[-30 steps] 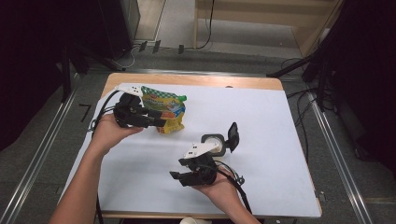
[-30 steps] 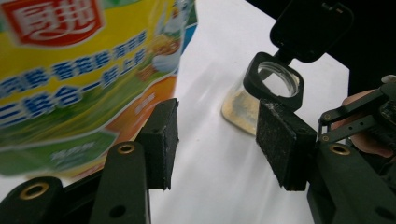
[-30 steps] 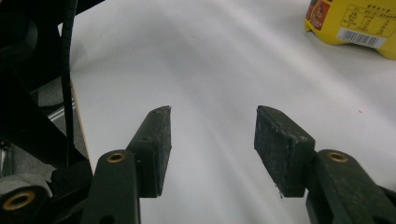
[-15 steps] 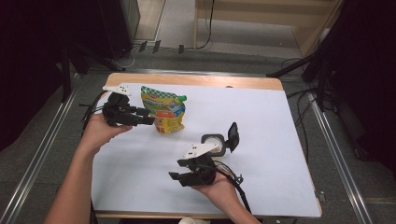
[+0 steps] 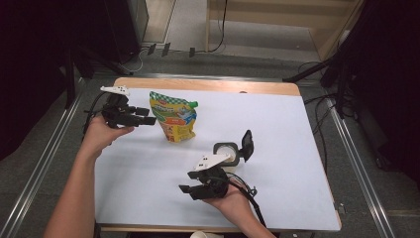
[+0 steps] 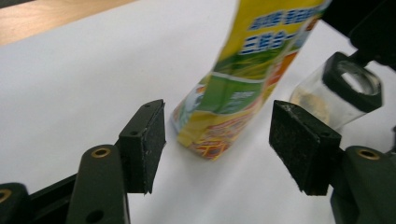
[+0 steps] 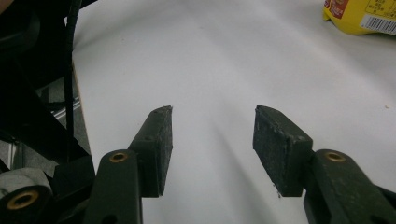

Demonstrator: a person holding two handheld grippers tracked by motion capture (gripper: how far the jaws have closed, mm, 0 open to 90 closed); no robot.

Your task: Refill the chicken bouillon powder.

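Left black two-jaw gripper (image 5: 148, 116) hangs spread and empty just beside the upright yellow-and-green printed foil pouch (image 5: 175, 117) on the white table sheet (image 5: 277, 124), while the right gripper (image 5: 185, 190), also spread, hovers near a clear glass jar (image 5: 225, 151).

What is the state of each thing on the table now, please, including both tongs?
Left tongs: open, empty, just short of the pouch.
Right tongs: open, empty, over bare table.
Yellow pouch: standing upright, green cap on.
Glass jar: lid flipped open, lying on its side, as far as I can tell.
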